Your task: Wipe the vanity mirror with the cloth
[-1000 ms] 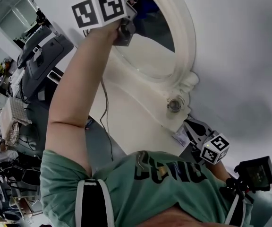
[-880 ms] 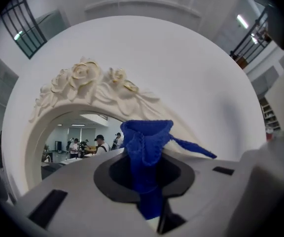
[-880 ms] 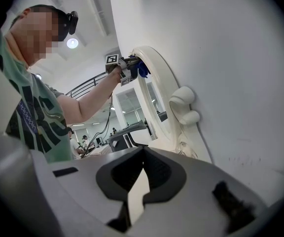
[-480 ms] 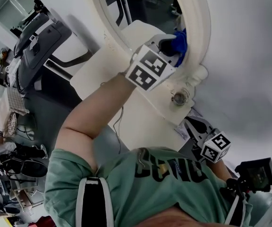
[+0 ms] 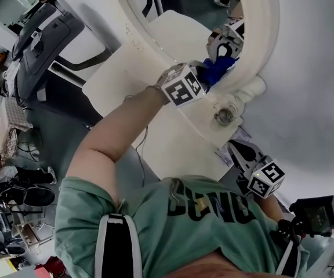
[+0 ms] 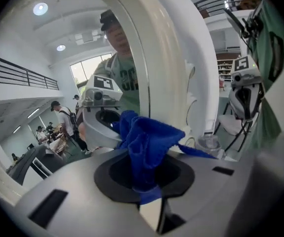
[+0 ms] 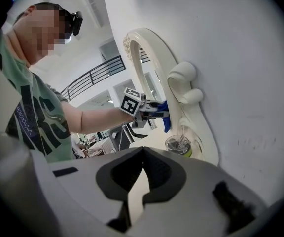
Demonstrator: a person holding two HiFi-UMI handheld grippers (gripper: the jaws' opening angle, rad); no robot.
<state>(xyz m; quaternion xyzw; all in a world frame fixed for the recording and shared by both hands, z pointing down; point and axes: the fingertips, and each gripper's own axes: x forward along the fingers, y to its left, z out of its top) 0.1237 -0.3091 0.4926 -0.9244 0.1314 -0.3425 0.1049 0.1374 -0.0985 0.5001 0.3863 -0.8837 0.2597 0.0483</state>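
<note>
**Head view.** Left gripper (image 5: 209, 77): jaws clamped on the blue cloth (image 5: 220, 68). The cloth bunches ahead of the jaw tips and meets the lower inner edge of the vanity mirror (image 5: 264, 36), where glass joins the white frame. Right gripper (image 5: 240, 154): held low, well apart from the mirror, nothing ahead of its jaws. Clear cup (image 5: 224, 116): on the mirror's base, below the left jaws and just beside the cloth.

**Left gripper view.** Jaws shut on the cloth (image 6: 145, 143), which is pinched at its lower fold. The rest of it rises loose in front of the jaws, with one corner trailing to the right of them. Mirror glass lies ahead and left of the jaws, the frame straight ahead.

**Right gripper view.** Jaws (image 7: 141, 180) together with nothing between them. The mirror, cup (image 7: 182, 144) and cloth lie far ahead.

**Handling, by judgement.**
- Cloth: light, soft and limp. It likely holds best gripped deep in the bunch, so that a full pad faces the glass and no hard jaw tip touches it.
- Mirror: rigid, smooth and breakable, so moderate pressure suits.
- Cup: probably fragile and easy to knock.
</note>
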